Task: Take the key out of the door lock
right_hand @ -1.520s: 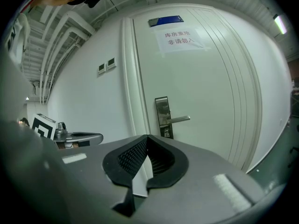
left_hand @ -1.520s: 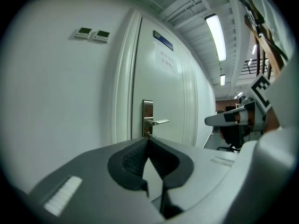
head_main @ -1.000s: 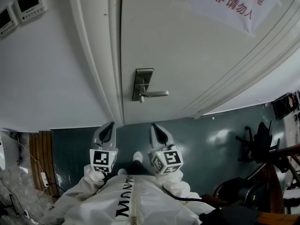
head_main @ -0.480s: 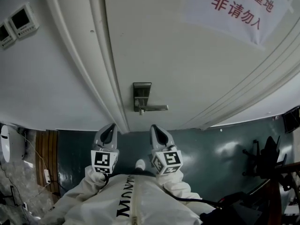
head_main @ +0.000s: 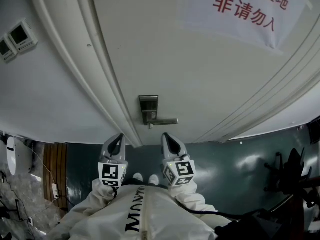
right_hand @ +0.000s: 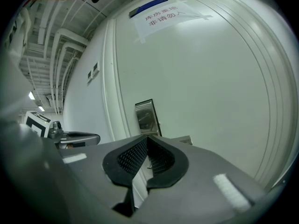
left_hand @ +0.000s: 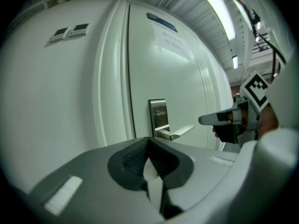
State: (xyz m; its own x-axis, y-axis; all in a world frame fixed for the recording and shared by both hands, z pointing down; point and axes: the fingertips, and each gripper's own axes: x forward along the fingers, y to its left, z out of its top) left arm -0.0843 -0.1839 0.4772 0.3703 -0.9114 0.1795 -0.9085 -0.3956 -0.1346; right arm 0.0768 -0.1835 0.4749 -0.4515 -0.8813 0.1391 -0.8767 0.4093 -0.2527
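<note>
A steel lock plate (head_main: 148, 106) with a lever handle (head_main: 165, 121) sits on the white door (head_main: 200, 74). A small stub (head_main: 150, 126) juts out under the lever; it is too small to tell whether it is the key. My left gripper (head_main: 119, 138) and right gripper (head_main: 165, 137) hang side by side below the lock, apart from it, both shut and empty. The left gripper view has the lock plate (left_hand: 158, 115) and lever handle (left_hand: 181, 131) just beyond the left gripper (left_hand: 149, 141). The right gripper (right_hand: 147, 141) points at the lock plate (right_hand: 145, 116).
A paper notice (head_main: 245, 9) with red print is taped high on the door. Two wall control panels (head_main: 14, 40) sit left of the door frame (head_main: 100, 79). Dark floor (head_main: 225, 154) runs below, with dark furniture (head_main: 295, 176) at the right.
The head view has swung: the lock now sits lower in the picture, closer to the gripper tips. Both grippers stay side by side and shut.
</note>
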